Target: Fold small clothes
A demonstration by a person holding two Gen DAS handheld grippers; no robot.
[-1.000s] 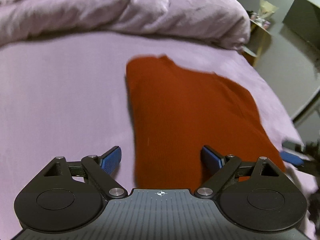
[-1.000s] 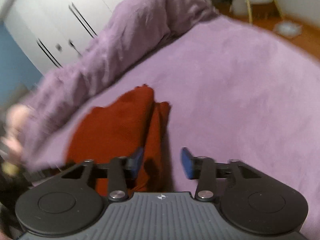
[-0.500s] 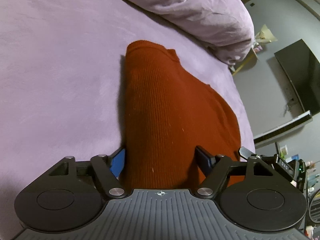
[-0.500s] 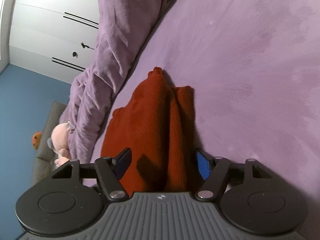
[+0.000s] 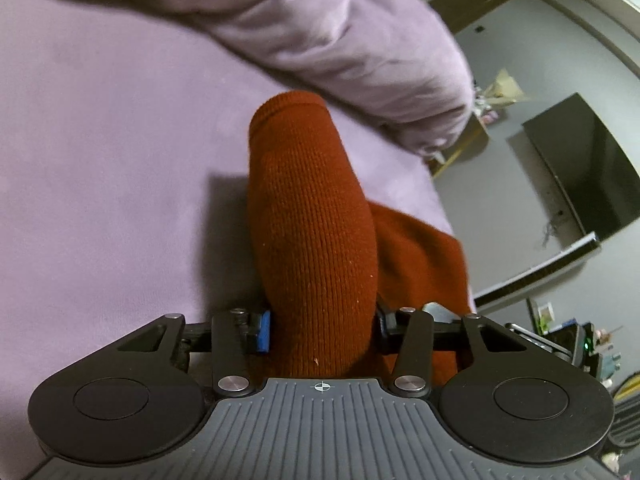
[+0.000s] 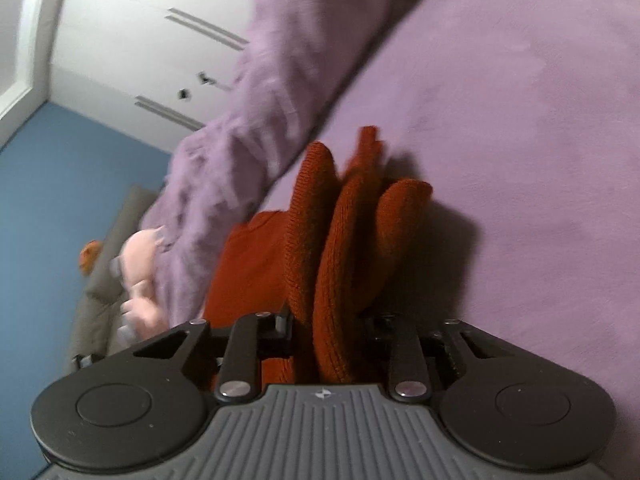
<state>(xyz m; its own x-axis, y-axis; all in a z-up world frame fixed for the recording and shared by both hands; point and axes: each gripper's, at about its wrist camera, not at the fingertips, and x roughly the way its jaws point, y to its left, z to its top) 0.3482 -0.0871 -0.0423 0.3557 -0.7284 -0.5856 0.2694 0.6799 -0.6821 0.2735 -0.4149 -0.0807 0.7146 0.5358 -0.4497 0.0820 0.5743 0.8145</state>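
Between the fingers of the left gripper (image 5: 322, 326) sits a thick fold of the rust-red knit garment (image 5: 312, 216), pinched from both sides: the blue pad (image 5: 263, 331) presses the fold's left flank and the opposite finger is sunk into the cloth on the right. Ahead of this gripper the fold rises as a rounded ridge, its far end lifted off the lilac bedsheet (image 5: 104, 152) and casting a shadow to the left. To the right of the ridge, more of the garment lies lower. Beyond it is the bunched lilac duvet (image 5: 340, 36), and farther right a dark screen (image 5: 580, 168) on the grey wall.

At the right gripper (image 6: 328, 332) the jaws are likewise closed on the same garment (image 6: 340, 248), here gathered into several upright pleats that stand up just ahead of the fingers. Left of this gripper a flatter part of the cloth spreads out, with the duvet (image 6: 256, 112) beyond it, a blurred pink soft toy (image 6: 138, 272) near its edge, and a white wardrobe (image 6: 132, 44) behind. To the right of the pleats the sheet (image 6: 520, 140) runs on, darkened by their shadow.
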